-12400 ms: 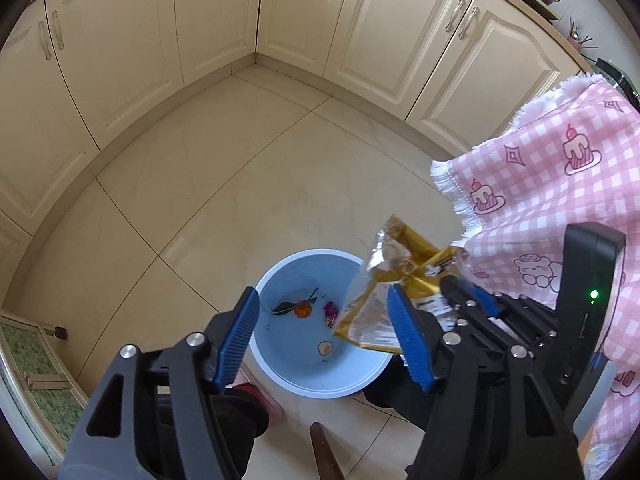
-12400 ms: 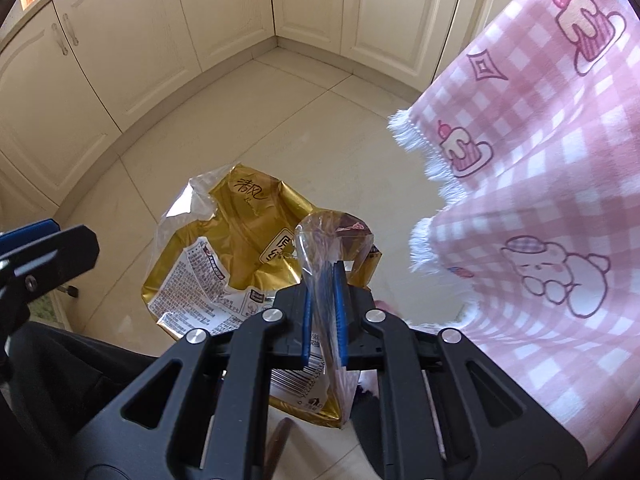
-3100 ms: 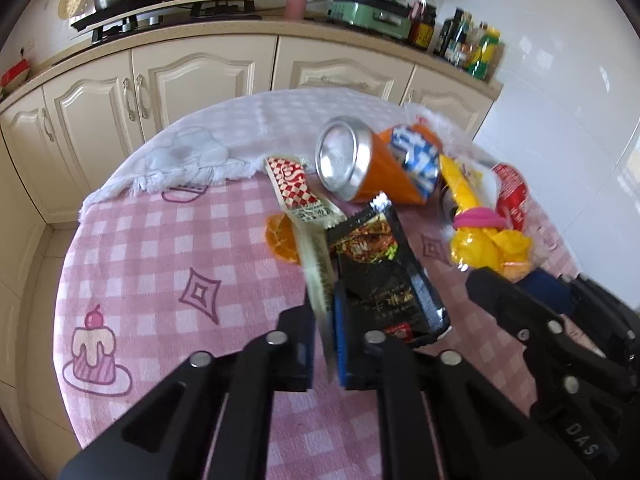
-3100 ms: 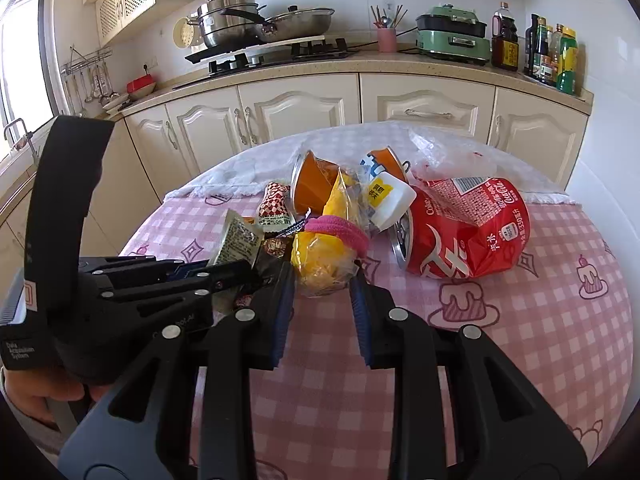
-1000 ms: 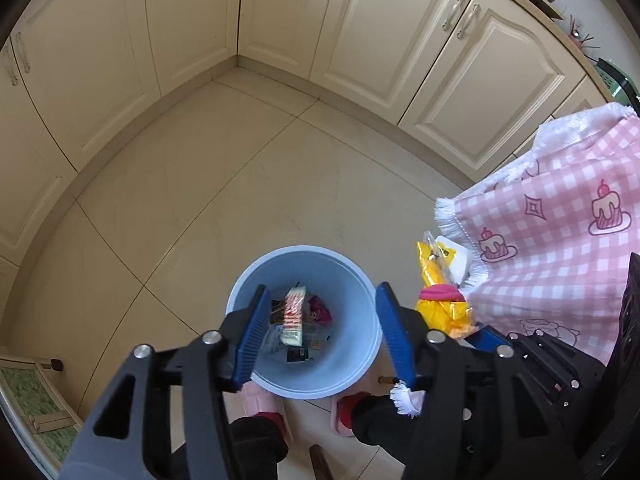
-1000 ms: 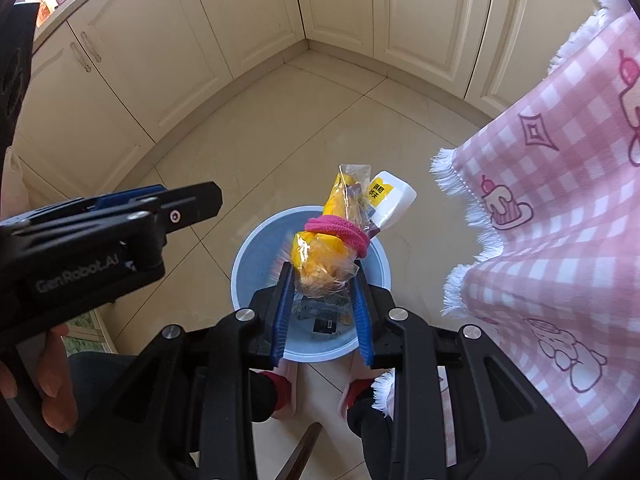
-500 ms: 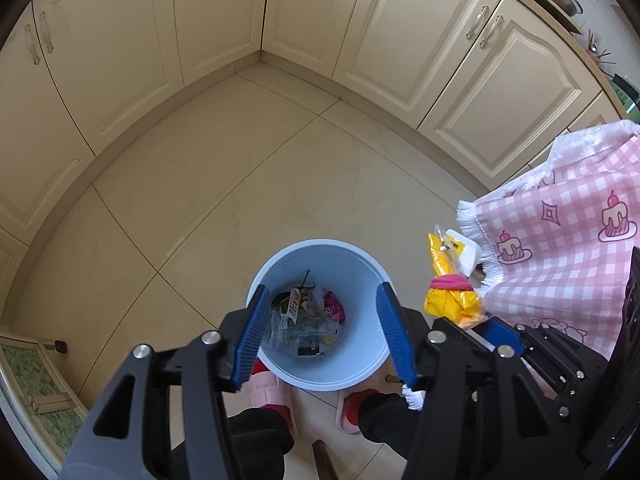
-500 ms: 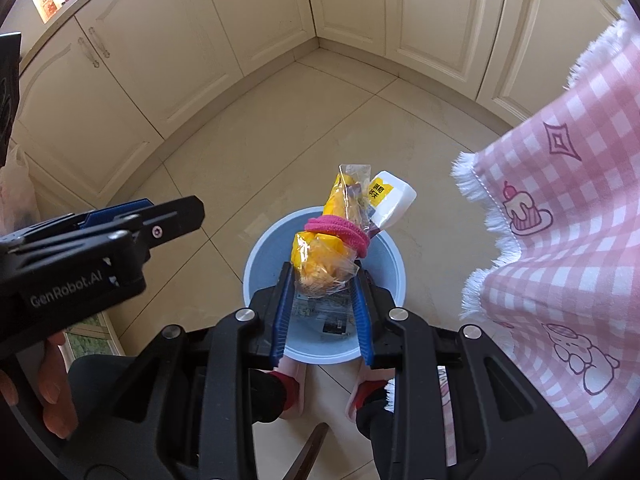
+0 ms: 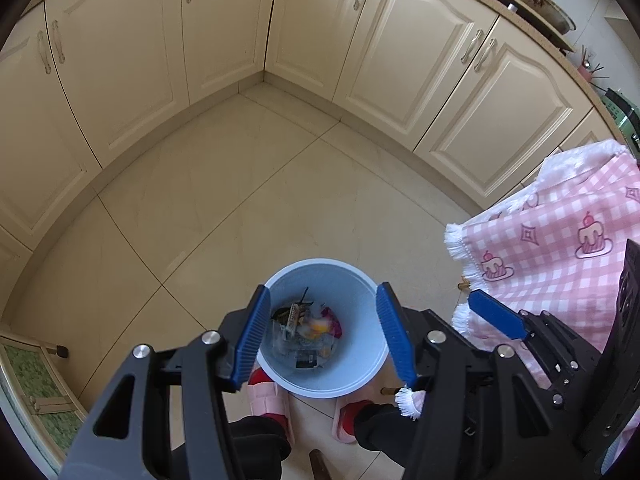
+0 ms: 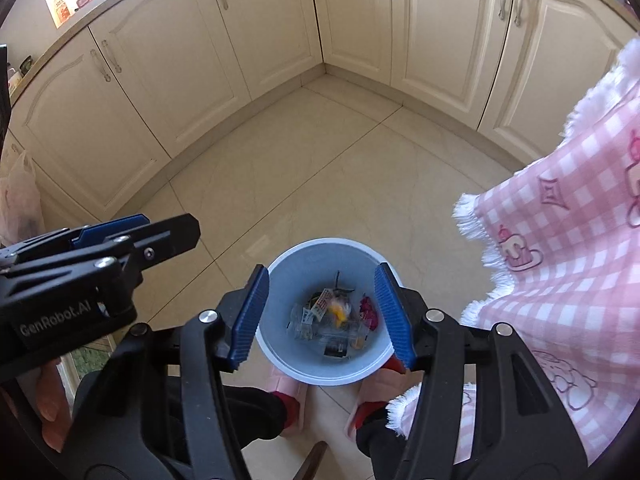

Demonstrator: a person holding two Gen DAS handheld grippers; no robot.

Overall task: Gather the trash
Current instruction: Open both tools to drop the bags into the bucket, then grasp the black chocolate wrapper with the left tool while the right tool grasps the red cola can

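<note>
The trash (image 10: 336,320) lies in the bottom of a light blue bin (image 10: 280,280): clear wrappers, a yellow bit, a pink bit & some dark bits, all in a small pile. The yellow bit looks blurred, so its shape can't be told. The bin stands on the pale tile floor (image 10: 320,160), w/ two feet in pink slippers (image 9: 268,396) just beside its near edge.

The right hand-held gripper (image 10: 320,312) hangs over the bin. Its jaws have just been opening, and now they stand wide apart w/ nothing between them; the bin shows thru the gap. The blue pads (image 10: 250,314) touch nothing.

The left hand-held gripper (image 9: 322,336) hangs over the bin too, just beside the right one. It is let go as well: jaws wide apart, nothing held. In the right wrist view it sticks in from the left side, w/ a bare hand (image 10: 50,408) under it.

A pink check cloth (image 9: 560,260) w/ cake pics & a white fringe hangs down at the right, near the bin but not touching it. Cream cupboard doors (image 9: 420,40) go round the corner of the room behind the floor. A pan (image 9: 548,12) sits up on the top at the far right.
</note>
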